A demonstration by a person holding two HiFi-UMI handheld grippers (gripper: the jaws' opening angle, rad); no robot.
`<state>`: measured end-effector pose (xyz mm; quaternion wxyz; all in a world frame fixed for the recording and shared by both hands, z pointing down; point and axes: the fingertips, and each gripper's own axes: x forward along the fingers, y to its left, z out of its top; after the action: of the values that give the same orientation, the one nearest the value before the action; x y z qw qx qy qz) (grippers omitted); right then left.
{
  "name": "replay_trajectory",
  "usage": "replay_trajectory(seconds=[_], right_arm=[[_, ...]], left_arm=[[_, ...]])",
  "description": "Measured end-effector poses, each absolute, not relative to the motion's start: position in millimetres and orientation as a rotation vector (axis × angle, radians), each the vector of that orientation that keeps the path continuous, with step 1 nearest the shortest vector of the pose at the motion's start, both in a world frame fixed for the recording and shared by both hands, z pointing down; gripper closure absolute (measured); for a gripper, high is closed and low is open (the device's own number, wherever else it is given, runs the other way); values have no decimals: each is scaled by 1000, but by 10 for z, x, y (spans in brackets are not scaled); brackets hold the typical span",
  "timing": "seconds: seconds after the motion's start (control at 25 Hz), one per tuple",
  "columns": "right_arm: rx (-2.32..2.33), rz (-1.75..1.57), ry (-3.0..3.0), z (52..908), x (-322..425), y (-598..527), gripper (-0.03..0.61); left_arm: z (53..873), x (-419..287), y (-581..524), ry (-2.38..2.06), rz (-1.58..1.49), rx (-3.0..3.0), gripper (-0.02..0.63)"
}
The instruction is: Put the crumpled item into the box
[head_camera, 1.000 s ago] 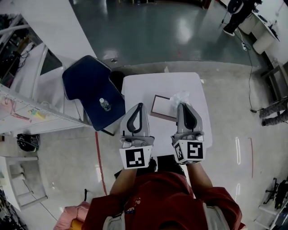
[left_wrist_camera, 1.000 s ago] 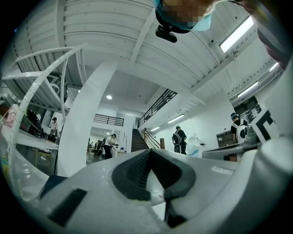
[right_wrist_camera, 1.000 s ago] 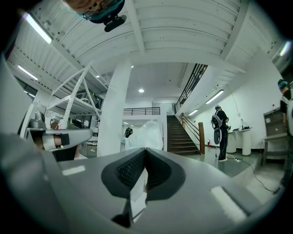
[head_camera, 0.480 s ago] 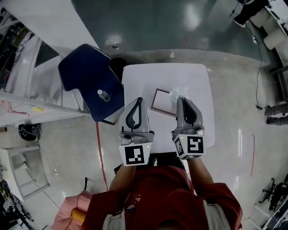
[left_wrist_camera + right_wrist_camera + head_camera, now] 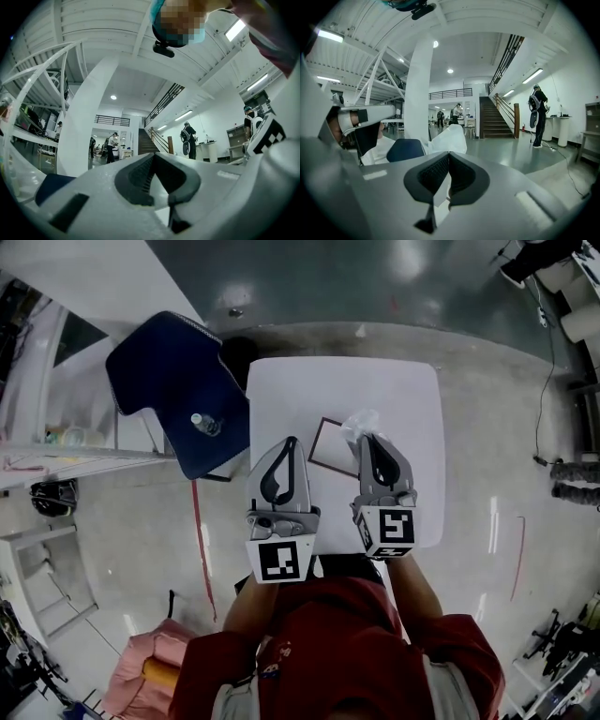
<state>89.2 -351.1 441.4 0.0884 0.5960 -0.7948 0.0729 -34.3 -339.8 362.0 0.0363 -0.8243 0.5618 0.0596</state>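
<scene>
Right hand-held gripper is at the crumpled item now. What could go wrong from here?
1. The right hand-held gripper has its jaws together at the crumpled item. I can't tell if they pinch any of it, so it may get pushed rather than lifted.
2. The item looks light and the box shallow, so it could spring back out.
3. The left hand-held gripper is close to the box and might nudge it.
</scene>
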Motion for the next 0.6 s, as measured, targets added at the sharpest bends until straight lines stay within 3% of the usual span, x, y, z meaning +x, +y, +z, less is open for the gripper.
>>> replay_trajectory(seconds=[0.6], right_arm=[[1444,371,-2269,5509,721,-3891,575]], left_arm=[[3943,-319,-3751,1779,102,-2517,611]])
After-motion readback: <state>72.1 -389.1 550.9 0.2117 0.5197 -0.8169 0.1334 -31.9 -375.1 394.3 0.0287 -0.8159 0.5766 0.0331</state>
